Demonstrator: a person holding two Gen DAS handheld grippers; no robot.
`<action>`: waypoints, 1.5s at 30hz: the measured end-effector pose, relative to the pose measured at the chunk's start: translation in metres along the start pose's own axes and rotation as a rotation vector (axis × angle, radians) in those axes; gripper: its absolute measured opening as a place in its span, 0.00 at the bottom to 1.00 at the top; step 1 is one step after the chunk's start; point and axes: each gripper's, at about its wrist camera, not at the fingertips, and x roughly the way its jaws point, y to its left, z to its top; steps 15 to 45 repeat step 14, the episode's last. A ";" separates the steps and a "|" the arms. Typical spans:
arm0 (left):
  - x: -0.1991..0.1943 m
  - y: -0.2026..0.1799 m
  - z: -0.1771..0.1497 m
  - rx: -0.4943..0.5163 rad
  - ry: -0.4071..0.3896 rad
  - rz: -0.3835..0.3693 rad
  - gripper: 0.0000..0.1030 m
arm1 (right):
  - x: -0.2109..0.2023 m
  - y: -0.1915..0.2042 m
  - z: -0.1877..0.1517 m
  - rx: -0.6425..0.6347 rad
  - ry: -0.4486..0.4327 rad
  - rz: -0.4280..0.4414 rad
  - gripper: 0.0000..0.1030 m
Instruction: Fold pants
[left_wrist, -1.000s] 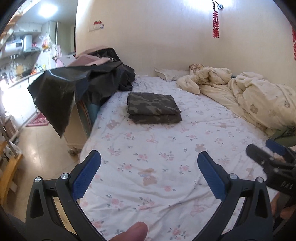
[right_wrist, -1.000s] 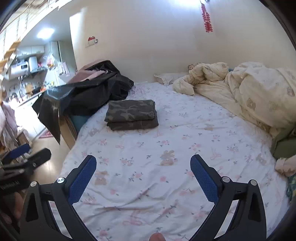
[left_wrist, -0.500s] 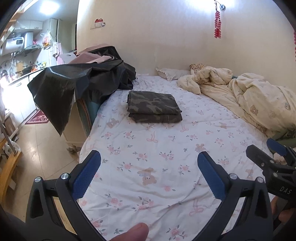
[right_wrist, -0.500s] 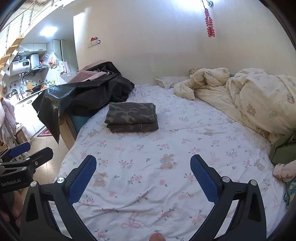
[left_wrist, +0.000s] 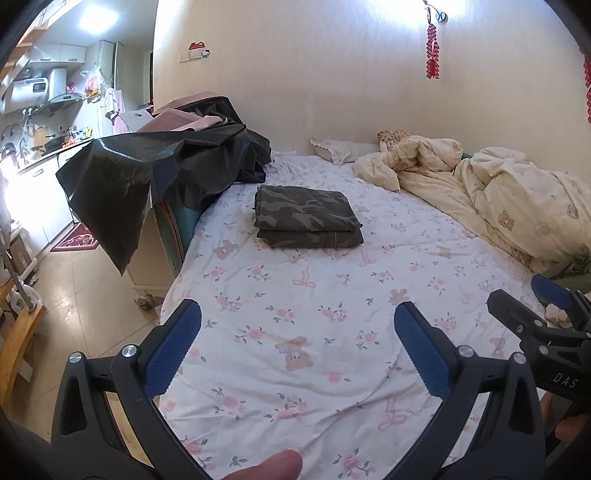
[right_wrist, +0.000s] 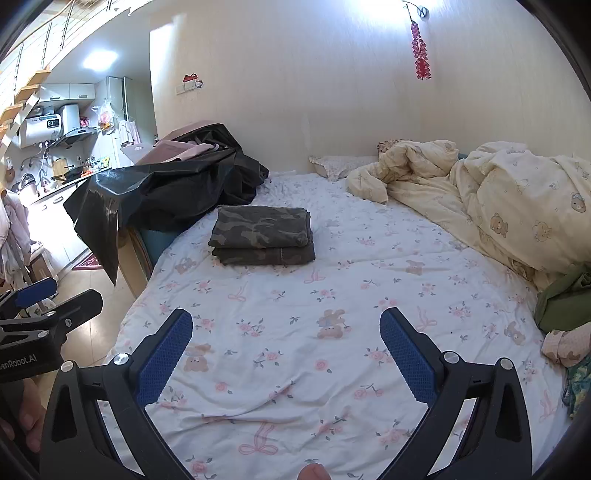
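Observation:
The camouflage pants (left_wrist: 306, 216) lie folded in a neat flat stack on the floral bedsheet (left_wrist: 295, 325), at the far left of the bed; they also show in the right wrist view (right_wrist: 263, 235). My left gripper (left_wrist: 297, 317) is open and empty, held above the near part of the sheet, well short of the pants. My right gripper (right_wrist: 286, 325) is open and empty too, beside it to the right. Each gripper shows at the edge of the other's view.
A black plastic sheet (left_wrist: 147, 173) drapes over furniture at the bed's left edge. A crumpled cream duvet (left_wrist: 498, 199) fills the right side. Green and other clothes (right_wrist: 561, 299) lie at the near right. Tiled floor (left_wrist: 74, 295) and a kitchen lie left.
Both grippers have drawn back and tilted up a little; the folded pants sit lower in each view. Both stay open and empty.

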 end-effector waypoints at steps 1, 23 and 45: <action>0.000 0.000 0.000 0.000 0.000 0.001 1.00 | 0.000 0.000 0.000 -0.001 0.000 0.000 1.00; -0.001 0.003 0.000 0.012 0.001 0.007 1.00 | -0.003 -0.001 0.000 0.001 -0.001 -0.009 1.00; -0.001 0.003 0.000 0.012 0.001 0.007 1.00 | -0.003 -0.001 0.000 0.001 -0.001 -0.009 1.00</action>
